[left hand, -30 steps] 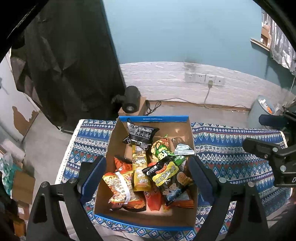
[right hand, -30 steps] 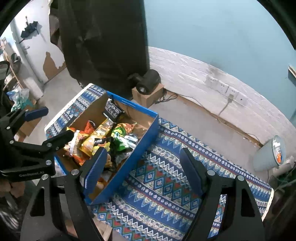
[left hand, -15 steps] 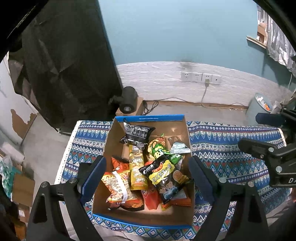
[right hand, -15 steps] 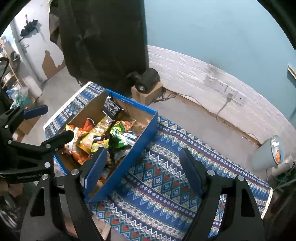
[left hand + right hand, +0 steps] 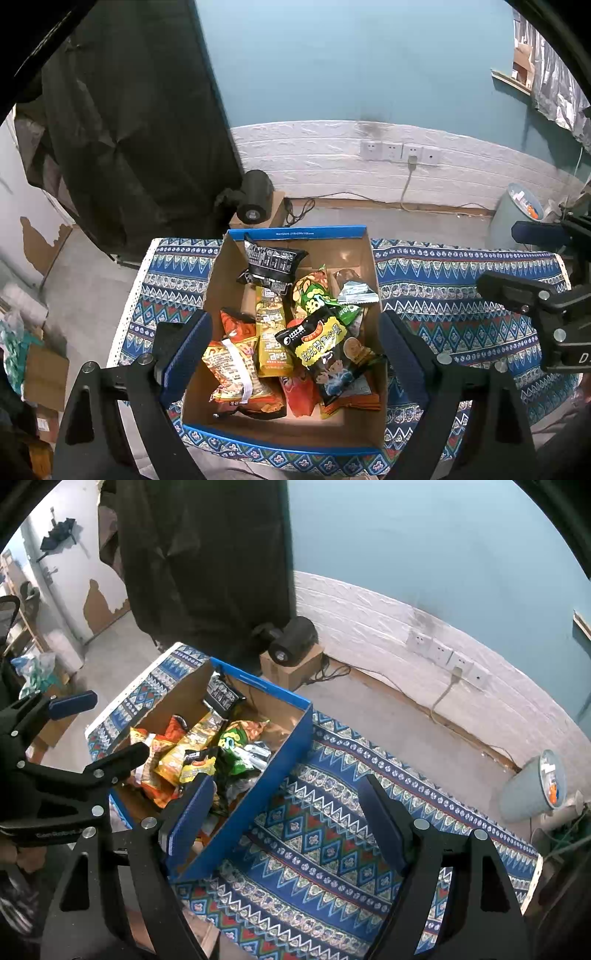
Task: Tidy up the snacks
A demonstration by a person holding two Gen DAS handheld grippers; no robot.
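Change over the last second: slight. In the left wrist view the cardboard box (image 5: 295, 424) sits a little lower and smaller between the fingers than a second ago, consistent with the left gripper (image 5: 295, 350) rising or drawing back. No packet has shifted.

Left gripper: jaws spread wide, holding nothing, hovering above the box. Right gripper (image 5: 284, 816): likewise wide apart and empty, over the patterned cloth (image 5: 332, 842) on the desk, the box just to its left.

Snacks: all in view lie inside the box in a loose heap. The black-and-yellow packet (image 5: 317, 343) lies on top, directly below the left gripper; the black packet (image 5: 273, 262) leans at the far wall; the orange packet (image 5: 236, 373) lies toward the left finger.

Assessment: the heap fits either snacks already gathered in or snacks awaiting sorting out; the retreat settles neither.
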